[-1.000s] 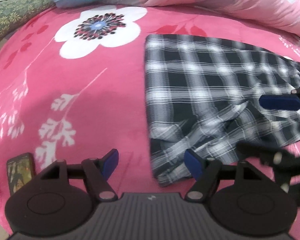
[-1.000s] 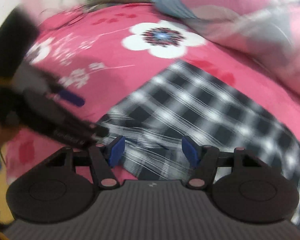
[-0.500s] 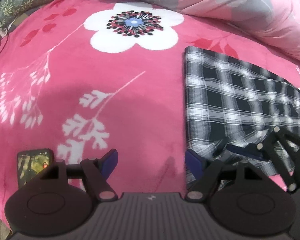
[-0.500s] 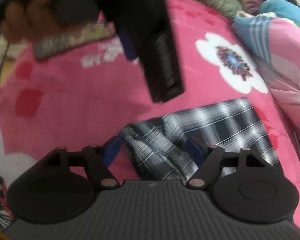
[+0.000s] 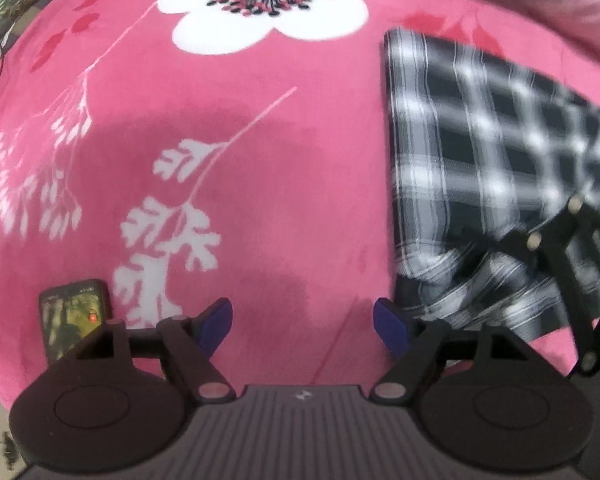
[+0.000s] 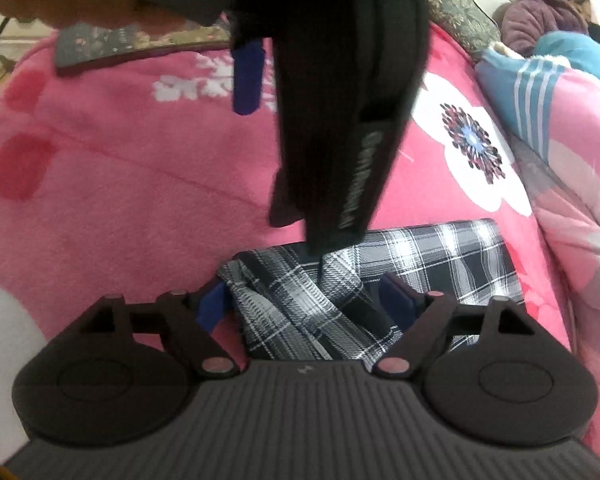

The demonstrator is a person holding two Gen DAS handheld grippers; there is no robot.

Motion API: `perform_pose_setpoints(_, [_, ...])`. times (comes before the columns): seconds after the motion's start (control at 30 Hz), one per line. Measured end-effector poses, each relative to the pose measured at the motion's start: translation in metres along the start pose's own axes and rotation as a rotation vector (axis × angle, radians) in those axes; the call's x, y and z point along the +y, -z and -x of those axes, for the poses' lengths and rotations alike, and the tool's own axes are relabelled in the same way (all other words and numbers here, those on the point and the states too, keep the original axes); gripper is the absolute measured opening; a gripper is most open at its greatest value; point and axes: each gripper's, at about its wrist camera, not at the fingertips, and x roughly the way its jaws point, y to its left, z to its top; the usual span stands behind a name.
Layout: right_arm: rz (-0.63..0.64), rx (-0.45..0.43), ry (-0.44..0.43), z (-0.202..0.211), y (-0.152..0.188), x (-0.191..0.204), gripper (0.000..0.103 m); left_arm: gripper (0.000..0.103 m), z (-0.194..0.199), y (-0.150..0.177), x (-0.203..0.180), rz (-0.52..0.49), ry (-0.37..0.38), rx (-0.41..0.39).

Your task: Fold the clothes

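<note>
On the pink floral bed (image 5: 260,208), the plaid garment (image 6: 440,264) lies bunched between the opening right gripper (image 6: 308,304) fingers (no pad contact), while the left gripper (image 5: 302,320), also opening on nothing, sits to its left.

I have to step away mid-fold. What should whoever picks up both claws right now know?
Left claw: jaws opening, nothing between them, over bare pink blanket just left of the plaid garment.
Right claw: jaws opening, straddling the garment's bunched near corner; pads not pressing on it.
Garment lies partly folded, far edge straight, near corner rumpled.
A phone lies on the blanket by the left claw.
Left to do: smooth that corner, finish the fold.
</note>
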Motion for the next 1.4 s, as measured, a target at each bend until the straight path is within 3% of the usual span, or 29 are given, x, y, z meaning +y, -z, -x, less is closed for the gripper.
perform_pose_setpoints(0.43, [-0.060, -0.003, -0.001, 0.003, 0.004, -0.004, 0.078, 0.080, -0.006, 0.000, -0.008, -0.044, -0.037, 0.063])
perform_pose_setpoints(1.03, [-0.079, 0.003, 0.009, 0.003, 0.003, 0.001, 0.072, 0.081, -0.005, 0.011, -0.003, -0.088, -0.056, 0.073])
perform_pose_setpoints(1.27, [-0.096, -0.006, 0.007, 0.006, 0.003, 0.000, 0.058, 0.082, -0.003, 0.019, 0.000, -0.092, -0.058, 0.065])
perform_pose_setpoints(1.4, [-0.083, -0.028, 0.054, 0.013, 0.002, 0.000, 0.054, 0.082, -0.001, 0.024, 0.001, -0.095, -0.059, 0.061])
